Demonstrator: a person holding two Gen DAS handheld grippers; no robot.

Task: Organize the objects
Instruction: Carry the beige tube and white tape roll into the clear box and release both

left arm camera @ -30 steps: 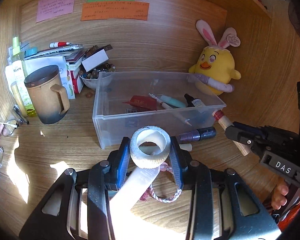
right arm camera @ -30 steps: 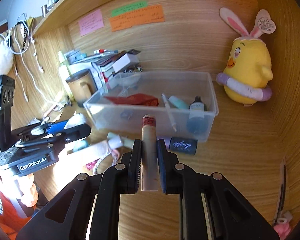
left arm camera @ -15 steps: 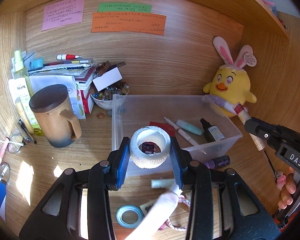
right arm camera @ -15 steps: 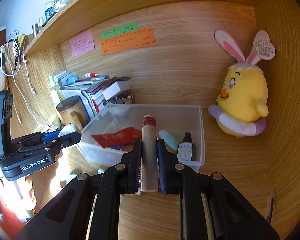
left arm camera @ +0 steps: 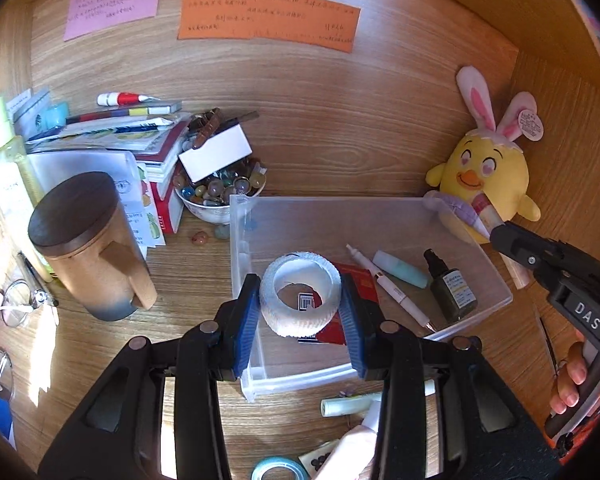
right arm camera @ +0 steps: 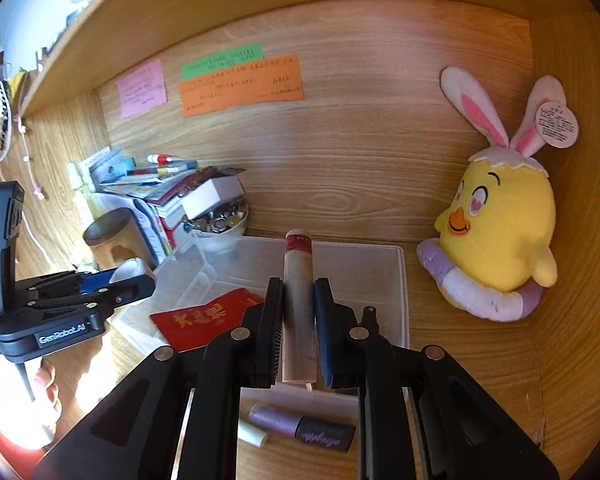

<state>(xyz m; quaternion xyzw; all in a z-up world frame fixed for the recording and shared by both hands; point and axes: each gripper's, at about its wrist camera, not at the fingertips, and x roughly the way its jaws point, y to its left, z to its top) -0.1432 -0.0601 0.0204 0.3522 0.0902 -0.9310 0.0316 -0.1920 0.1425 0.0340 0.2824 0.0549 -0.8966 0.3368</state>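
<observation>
The left gripper [left arm camera: 300,312] clamps a white tape roll [left arm camera: 300,294] above the near end of the clear bin [left arm camera: 380,204], and the right gripper [right arm camera: 296,312] pinches a slim tube [right arm camera: 298,300] over it too. Best to lower each before letting go, dropping the roll clear of the red packet [left arm camera: 360,280] and the tube beside the pen [left arm camera: 388,288], away from the far wall.

A sunlit wooden desk nook [left arm camera: 340,120] with coloured paper notes [left arm camera: 268,20] on its back wall.

The sticky notes' [left arm camera: 268,16] handwriting is too small to read.
</observation>
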